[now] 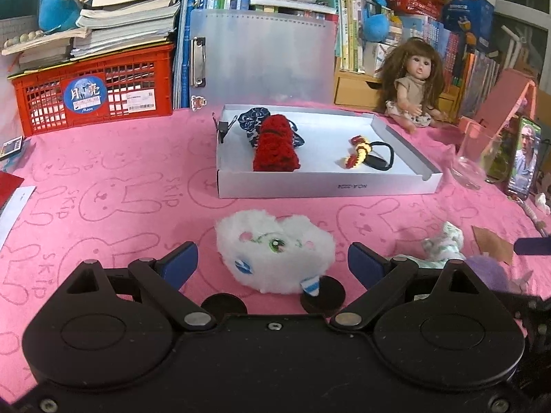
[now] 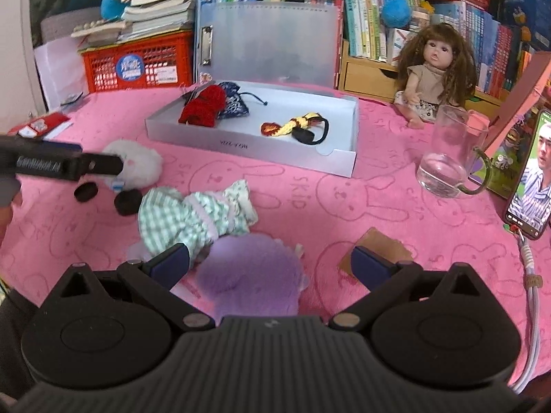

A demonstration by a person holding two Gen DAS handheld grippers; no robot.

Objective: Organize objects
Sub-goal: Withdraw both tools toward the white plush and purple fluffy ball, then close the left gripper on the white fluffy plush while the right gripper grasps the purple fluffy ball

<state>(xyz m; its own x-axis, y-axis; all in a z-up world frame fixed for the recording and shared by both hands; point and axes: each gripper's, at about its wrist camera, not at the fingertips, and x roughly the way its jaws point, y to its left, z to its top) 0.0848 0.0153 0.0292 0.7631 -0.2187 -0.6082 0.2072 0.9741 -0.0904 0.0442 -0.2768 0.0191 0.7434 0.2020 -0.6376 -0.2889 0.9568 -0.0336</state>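
A white fluffy plush [image 1: 275, 253] lies on the pink cloth between the open fingers of my left gripper [image 1: 272, 263]; it also shows in the right wrist view [image 2: 137, 165]. My right gripper [image 2: 270, 263] is open around a purple fluffy plush [image 2: 251, 275]. A green checked cloth doll [image 2: 193, 215] lies just beyond it. The white box lid [image 1: 310, 182] holds a red crochet piece [image 1: 275, 146], a dark blue pouch [image 1: 253, 118] and a yellow-red hair tie [image 1: 365, 153].
A glass mug [image 2: 447, 153] and a phone [image 2: 532, 179] stand at the right. A doll [image 2: 434, 69] sits behind the box. A red crate [image 1: 93, 93], books and a clipboard [image 1: 261, 58] line the back. A brown card [image 2: 378, 247] lies near my right finger.
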